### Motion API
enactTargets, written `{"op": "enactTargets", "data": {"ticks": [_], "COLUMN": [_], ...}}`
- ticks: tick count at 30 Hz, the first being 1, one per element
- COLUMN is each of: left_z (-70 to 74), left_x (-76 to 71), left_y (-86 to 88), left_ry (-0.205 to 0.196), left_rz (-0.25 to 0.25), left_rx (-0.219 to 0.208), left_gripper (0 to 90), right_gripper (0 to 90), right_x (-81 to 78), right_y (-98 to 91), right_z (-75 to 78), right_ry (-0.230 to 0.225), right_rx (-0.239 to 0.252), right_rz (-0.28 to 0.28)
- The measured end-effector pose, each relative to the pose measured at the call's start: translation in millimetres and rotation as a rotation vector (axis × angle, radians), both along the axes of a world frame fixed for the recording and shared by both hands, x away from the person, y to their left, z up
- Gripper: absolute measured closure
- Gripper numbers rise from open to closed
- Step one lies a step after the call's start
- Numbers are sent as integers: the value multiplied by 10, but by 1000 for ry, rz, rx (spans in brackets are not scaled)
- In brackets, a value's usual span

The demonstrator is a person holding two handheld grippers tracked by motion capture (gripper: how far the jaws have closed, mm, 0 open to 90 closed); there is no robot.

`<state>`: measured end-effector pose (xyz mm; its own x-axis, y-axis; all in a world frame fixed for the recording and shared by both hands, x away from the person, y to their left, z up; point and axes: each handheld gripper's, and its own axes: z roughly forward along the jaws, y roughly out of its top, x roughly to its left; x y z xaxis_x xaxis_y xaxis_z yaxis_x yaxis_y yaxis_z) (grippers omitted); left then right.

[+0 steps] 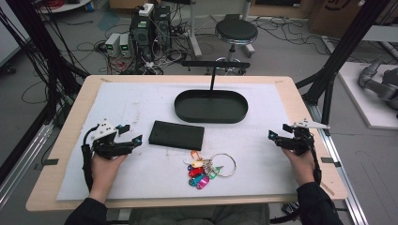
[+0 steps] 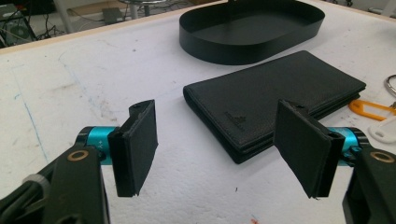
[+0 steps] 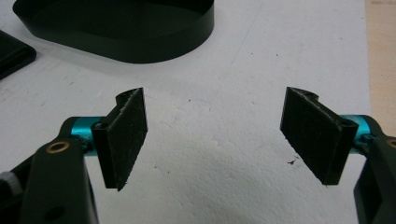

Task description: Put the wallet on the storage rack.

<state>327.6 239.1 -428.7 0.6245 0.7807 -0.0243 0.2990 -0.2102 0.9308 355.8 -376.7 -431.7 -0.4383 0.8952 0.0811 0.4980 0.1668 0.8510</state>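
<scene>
A black wallet lies flat on the white mat, left of centre; up close the wallet sits just beyond my left jaws. Behind it stands a black oval tray, empty, with an upright black stand rising from its far side. The tray's wall and the tray show in both gripper views. A bunch of keys with coloured tags and a metal ring lies in front of the wallet. My left gripper is open, left of the wallet. My right gripper is open near the mat's right edge, over bare mat.
The white mat covers a wooden table. Beyond the far edge stand a round stool, computer boxes and tangled cables on the floor. Black frame posts rise at both sides. An orange key tag lies right of the wallet.
</scene>
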Motion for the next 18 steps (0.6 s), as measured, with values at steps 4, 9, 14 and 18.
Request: {"op": "enactTargets", "data": {"ticks": [4, 9, 14, 18], "left_z": [-2, -2, -10, -17], "left_x": [2, 1, 3, 11], "left_y": [12, 8, 0, -5], "left_ry": [6, 10, 17, 23], "left_rz": [9, 9, 6, 6], "left_rx": [0, 0, 5, 8], "left_gripper": [305, 306, 305, 306], "right_gripper": [237, 238, 254, 262], "right_x": [6, 15, 5, -2], "right_y": [-3, -7, 13, 35], "right_z": [-2, -7, -1, 4], "right_ry": [-2, -3, -8, -17], "right_rx": [0, 4, 0, -13], "right_rz": [-2, 1, 6, 12]}}
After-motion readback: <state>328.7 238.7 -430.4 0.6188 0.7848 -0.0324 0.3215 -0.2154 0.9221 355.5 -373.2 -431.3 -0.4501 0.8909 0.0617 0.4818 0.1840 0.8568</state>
